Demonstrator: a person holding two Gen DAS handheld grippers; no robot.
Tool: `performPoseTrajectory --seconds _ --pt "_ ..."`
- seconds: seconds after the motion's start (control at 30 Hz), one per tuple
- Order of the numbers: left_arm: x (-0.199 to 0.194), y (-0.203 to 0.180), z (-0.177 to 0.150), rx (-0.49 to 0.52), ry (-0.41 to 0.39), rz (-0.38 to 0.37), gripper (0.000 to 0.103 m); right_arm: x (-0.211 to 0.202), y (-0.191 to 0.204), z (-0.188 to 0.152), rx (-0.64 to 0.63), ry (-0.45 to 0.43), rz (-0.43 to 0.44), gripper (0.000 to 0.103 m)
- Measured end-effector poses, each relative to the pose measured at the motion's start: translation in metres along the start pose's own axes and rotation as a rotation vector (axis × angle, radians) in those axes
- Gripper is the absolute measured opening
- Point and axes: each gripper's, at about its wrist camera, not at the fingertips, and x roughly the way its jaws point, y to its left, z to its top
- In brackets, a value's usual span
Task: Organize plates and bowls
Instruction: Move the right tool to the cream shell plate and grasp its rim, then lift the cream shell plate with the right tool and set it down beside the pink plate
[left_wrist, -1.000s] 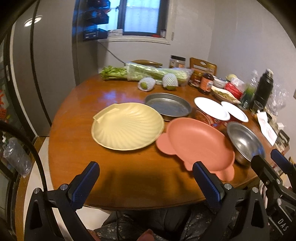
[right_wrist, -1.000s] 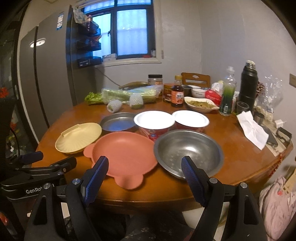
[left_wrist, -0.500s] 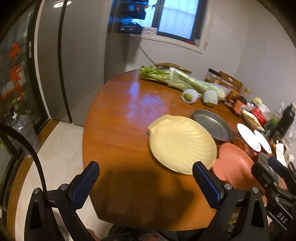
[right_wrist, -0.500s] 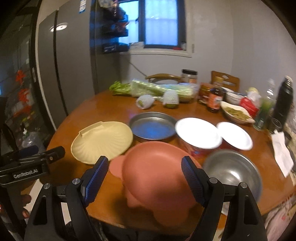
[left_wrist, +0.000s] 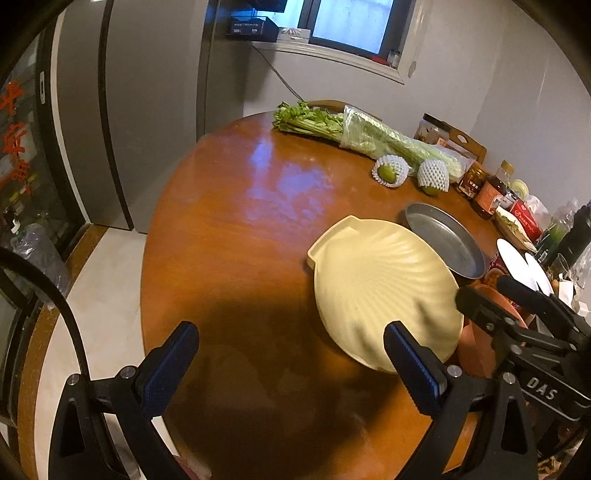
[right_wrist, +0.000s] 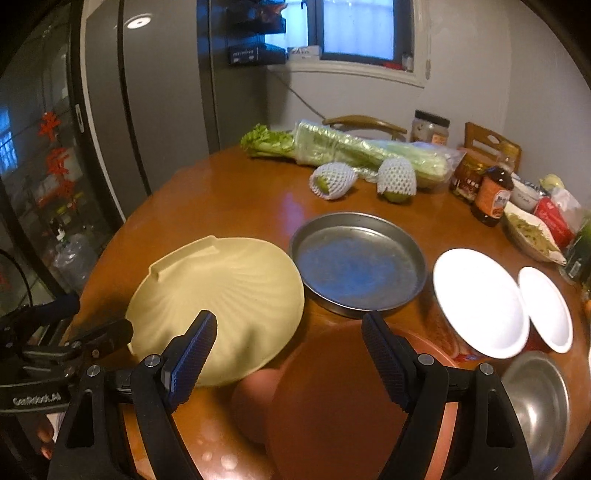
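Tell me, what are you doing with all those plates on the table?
A person holds a pair of tongs in each hand over a round wooden table, tidying dishes. Both the left tongs and the right tongs are open and hold nothing. The right tongs hover above the pink plate, next to the cream shell-shaped plate. A metal pan, two white plates and a steel bowl wait nearby.

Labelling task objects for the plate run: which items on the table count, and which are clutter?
Job items: cream shell-shaped plate, round grey metal pan, salmon-pink plastic plate, two white round plates, steel bowl.

Clutter: bagged celery, two net-wrapped green fruits, brown sauce bottle, lidded jar.
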Motion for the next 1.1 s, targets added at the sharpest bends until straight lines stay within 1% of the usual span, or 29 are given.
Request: performPoseTrajectory --seconds 0.07,0.13,0.23,0.37,0.43,0.47,0.53,0.6,0.63,0.7,0.8,0.87,0.93,1.1 --pt "0.003 -0.002 0.001 0.008 0.007 -0.002 0.100 0.008 0.001 0.001 -0.012 0.007 -0.002 0.079" --pt "0.007 -0.003 0.001 0.011 0.018 -0.006 0.099 0.013 0.001 0.002 -0.021 0.019 0.007 0.071" --pt "0.012 -0.006 0.002 0.017 0.027 -0.015 0.098 0.020 0.000 0.003 -0.025 0.033 0.008 0.064" --pt "0.013 -0.008 0.003 0.022 0.025 -0.024 0.091 0.026 0.000 0.004 -0.030 0.044 0.019 0.059" --pt "0.014 -0.009 0.004 0.026 0.024 -0.029 0.085 0.028 -0.001 0.004 -0.028 0.050 0.030 0.057" --pt "0.014 -0.010 0.005 0.029 0.025 -0.031 0.080 0.029 0.000 0.004 -0.031 0.053 0.036 0.055" --pt "0.017 -0.013 0.006 0.032 0.032 -0.044 0.074 0.030 0.001 0.004 -0.041 0.058 0.040 0.049" --pt "0.018 -0.015 0.006 0.032 0.037 -0.050 0.063 0.032 0.003 0.005 -0.049 0.063 0.043 0.046" --pt "0.018 -0.016 0.006 0.034 0.039 -0.054 0.060 0.033 0.004 0.005 -0.052 0.067 0.041 0.042" --pt "0.020 -0.017 0.006 0.035 0.047 -0.069 0.048 0.035 0.006 0.005 -0.055 0.072 0.039 0.041" --pt "0.022 -0.017 0.005 0.035 0.057 -0.085 0.035 0.035 0.007 0.006 -0.057 0.068 0.044 0.039" --pt "0.021 -0.017 0.004 0.037 0.056 -0.081 0.034 0.034 0.009 0.007 -0.058 0.067 0.061 0.038" --pt "0.019 -0.015 0.001 0.034 0.055 -0.073 0.034 0.034 0.014 0.009 -0.073 0.065 0.057 0.038" --pt "0.018 -0.002 0.000 0.017 0.059 -0.051 0.034 0.035 0.027 0.014 -0.103 0.066 0.084 0.038"
